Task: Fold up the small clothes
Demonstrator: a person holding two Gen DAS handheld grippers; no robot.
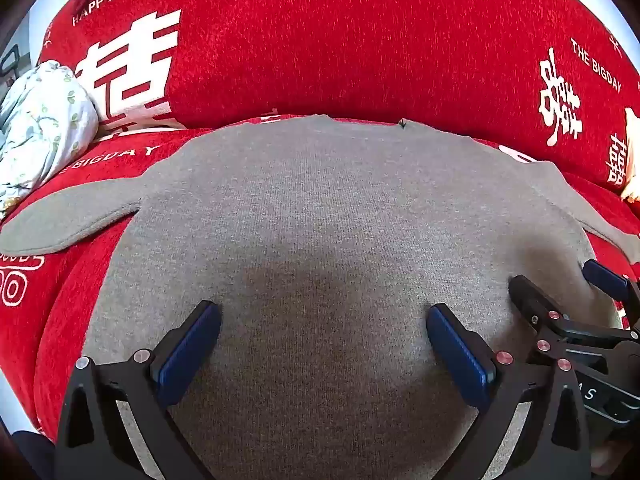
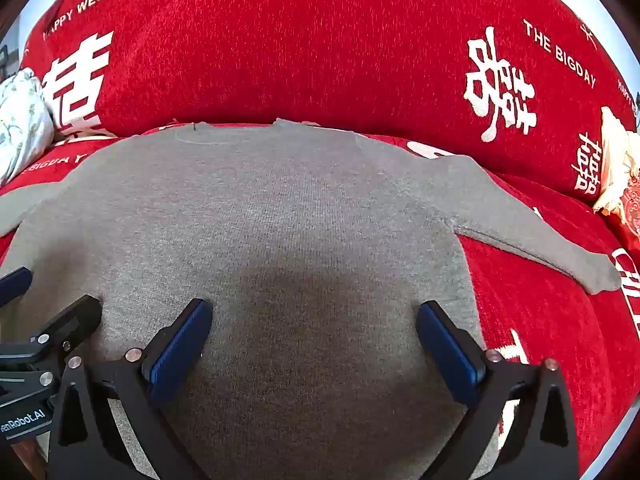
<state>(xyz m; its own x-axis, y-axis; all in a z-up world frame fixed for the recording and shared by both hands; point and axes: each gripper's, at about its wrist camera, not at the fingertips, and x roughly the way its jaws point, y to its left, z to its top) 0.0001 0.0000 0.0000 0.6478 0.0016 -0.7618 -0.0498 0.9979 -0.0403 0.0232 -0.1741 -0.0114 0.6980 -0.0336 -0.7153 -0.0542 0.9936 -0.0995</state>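
Lying flat on the red sofa [image 1: 360, 40], sleeves spread, the grey sweater [image 1: 320, 208] looks soft, light and floppy (a fine knit); both the left gripper [image 1: 323, 354] and right gripper [image 2: 314, 346] hover wide open, empty, above it; pinch an edge, hem or sleeve end, I judge.

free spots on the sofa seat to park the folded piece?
Bare red cover right of the grey sweater, below its right sleeve. Narrower strip under the left sleeve. Crowded: floral bundle far left, cream item far right.
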